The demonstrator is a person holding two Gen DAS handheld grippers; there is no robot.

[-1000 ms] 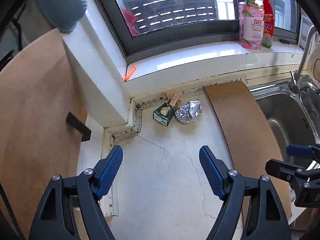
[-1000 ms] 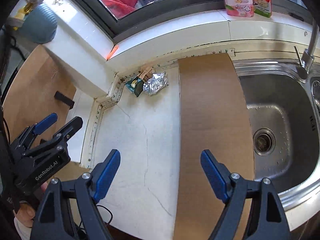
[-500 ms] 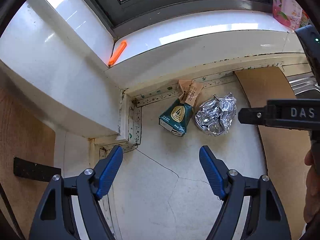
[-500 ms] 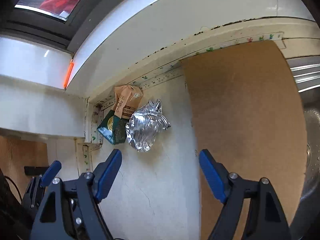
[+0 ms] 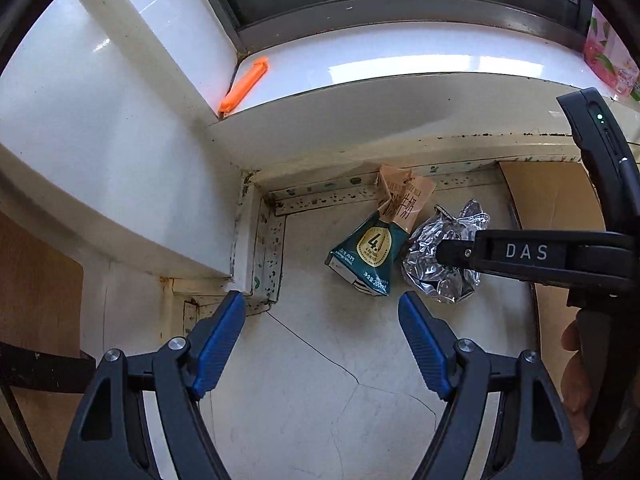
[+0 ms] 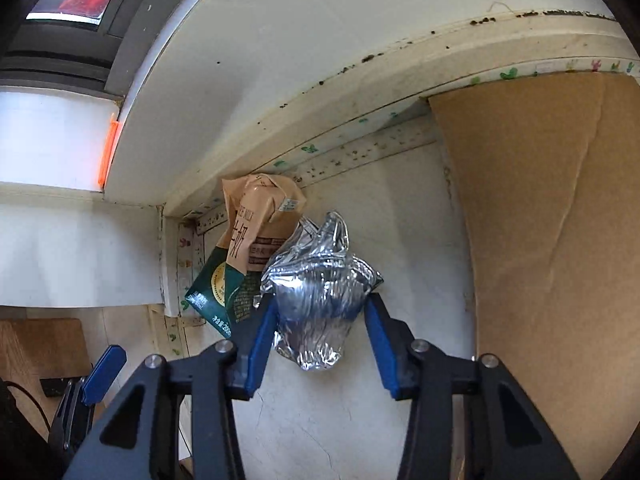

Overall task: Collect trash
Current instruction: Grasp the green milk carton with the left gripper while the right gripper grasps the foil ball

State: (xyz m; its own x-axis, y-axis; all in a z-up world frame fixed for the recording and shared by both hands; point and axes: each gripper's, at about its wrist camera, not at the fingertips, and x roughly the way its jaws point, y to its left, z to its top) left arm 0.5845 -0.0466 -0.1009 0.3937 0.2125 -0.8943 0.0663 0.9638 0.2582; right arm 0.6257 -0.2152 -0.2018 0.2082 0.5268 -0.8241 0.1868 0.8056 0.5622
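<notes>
A crumpled silver foil ball (image 6: 320,292) lies on the white counter next to a squashed green and tan milk carton (image 6: 244,264) in the back corner. My right gripper (image 6: 319,312) has its blue pads on both sides of the foil ball, closed in against it. In the left wrist view the foil ball (image 5: 436,276) and the carton (image 5: 372,252) lie ahead and to the right of my left gripper (image 5: 322,320), which is open and empty. The right gripper's black body (image 5: 540,256) crosses over the foil from the right.
A brown cardboard sheet (image 6: 552,240) covers the counter to the right of the trash. A white sill and wall (image 5: 360,92) rise right behind it, with an orange clip (image 5: 244,88) on the sill. A wooden panel (image 5: 36,268) stands at the left.
Both grippers have moved forward to the corner. The right gripper has narrowed from wide open onto the foil ball. The left gripper stays open.
</notes>
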